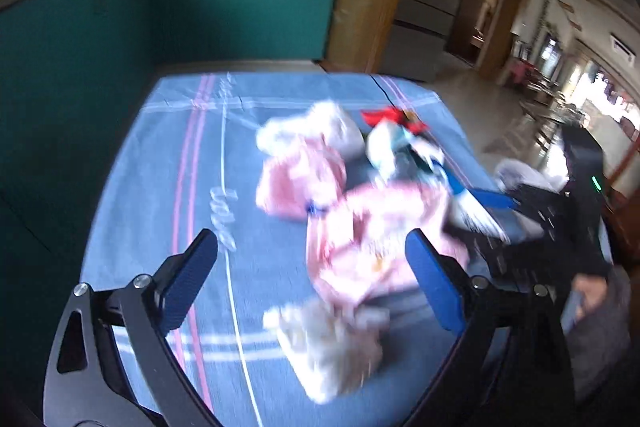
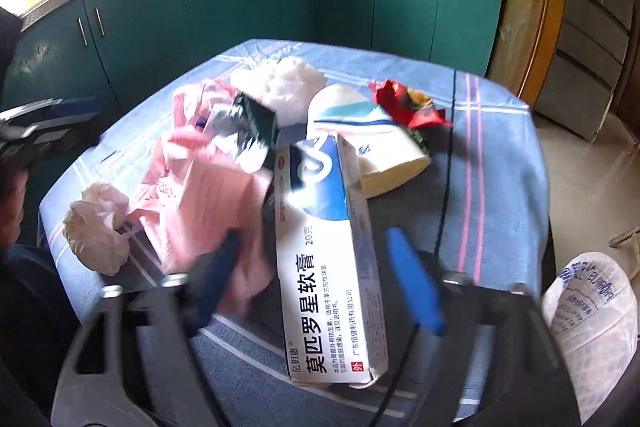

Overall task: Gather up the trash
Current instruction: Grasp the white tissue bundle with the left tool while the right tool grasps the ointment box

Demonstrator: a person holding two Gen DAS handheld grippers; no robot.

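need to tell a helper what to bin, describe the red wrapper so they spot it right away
Start at the table under the blue striped cloth, with its heap of trash. At the heap's far right edge, beside the cream pouch, lies the red wrapper. It is the only bright red, shiny, crumpled piece there; its neighbours are pink, white or cream.

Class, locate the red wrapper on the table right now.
In the right wrist view, the red wrapper lies at the far right of the trash pile on the blue cloth, beside the white pouch.

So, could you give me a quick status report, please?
Left gripper open, empty. Right gripper around ointment box, contact unclear. Pink bag alongside.
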